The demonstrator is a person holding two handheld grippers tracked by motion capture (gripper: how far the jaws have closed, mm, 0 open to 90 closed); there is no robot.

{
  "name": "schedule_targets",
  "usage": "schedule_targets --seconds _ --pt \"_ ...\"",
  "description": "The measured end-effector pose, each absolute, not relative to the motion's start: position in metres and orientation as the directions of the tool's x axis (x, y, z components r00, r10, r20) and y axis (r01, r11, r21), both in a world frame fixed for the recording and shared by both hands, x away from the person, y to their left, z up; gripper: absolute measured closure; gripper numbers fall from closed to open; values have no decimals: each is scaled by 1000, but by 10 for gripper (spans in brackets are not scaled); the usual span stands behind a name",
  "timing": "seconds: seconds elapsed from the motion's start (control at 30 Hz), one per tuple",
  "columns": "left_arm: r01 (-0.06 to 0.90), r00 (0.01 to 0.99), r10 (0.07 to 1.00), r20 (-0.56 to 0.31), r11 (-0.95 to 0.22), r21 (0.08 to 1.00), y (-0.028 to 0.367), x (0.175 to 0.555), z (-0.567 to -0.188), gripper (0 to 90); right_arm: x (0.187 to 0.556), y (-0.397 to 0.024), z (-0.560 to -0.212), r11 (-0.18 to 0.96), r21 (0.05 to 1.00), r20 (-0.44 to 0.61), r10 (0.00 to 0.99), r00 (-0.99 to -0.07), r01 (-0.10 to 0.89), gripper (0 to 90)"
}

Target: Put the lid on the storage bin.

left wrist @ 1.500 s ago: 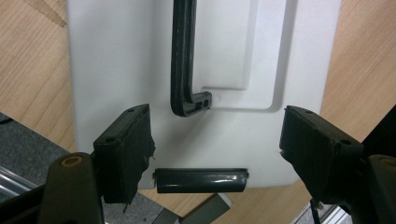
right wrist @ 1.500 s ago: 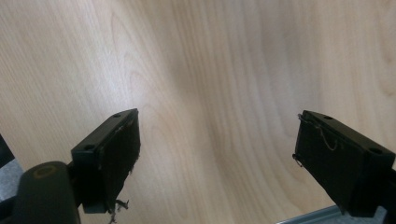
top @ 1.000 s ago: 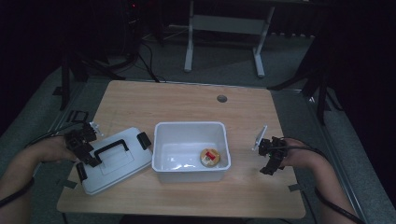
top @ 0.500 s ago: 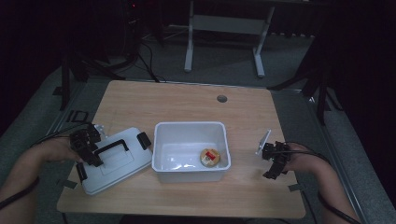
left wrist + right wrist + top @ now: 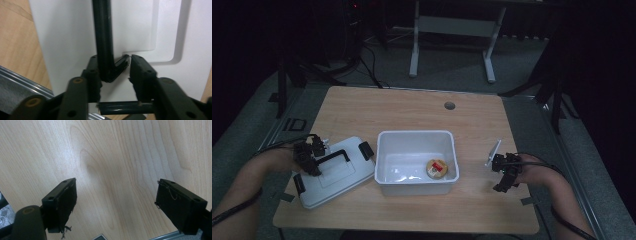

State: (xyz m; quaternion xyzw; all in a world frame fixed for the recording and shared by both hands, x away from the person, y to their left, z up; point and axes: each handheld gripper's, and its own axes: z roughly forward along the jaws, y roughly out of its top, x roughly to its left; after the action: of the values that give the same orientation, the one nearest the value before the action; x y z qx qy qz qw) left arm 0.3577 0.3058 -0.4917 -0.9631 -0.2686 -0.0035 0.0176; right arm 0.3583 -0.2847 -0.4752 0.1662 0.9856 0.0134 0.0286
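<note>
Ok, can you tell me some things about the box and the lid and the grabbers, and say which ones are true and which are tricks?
1. The lid lies on the table left of the white box. True.
2. The box is empty. False: a small round thing lies inside.
3. The right gripper holds something. False: its jaws stand wide apart over bare wood.
4. The left gripper is at the lid's black handle. True.
</note>
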Motion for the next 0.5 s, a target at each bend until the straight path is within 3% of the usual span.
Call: schedule_targets --seconds 0.17,0.33,0.5 --pt "518 855 519 5 -854 -41 303 358 -493 684 358 -286 -478 943 30 -48 334 -942 332 167" --pt "538 841 540 -45 -842 -37 302 358 -493 824 358 -288 -481 941 24 -45 338 -940 337 168" --pt "569 820 569 -55 -822 -19 308 360 -490 835 358 -288 -481 940 23 -43 342 -939 341 167"
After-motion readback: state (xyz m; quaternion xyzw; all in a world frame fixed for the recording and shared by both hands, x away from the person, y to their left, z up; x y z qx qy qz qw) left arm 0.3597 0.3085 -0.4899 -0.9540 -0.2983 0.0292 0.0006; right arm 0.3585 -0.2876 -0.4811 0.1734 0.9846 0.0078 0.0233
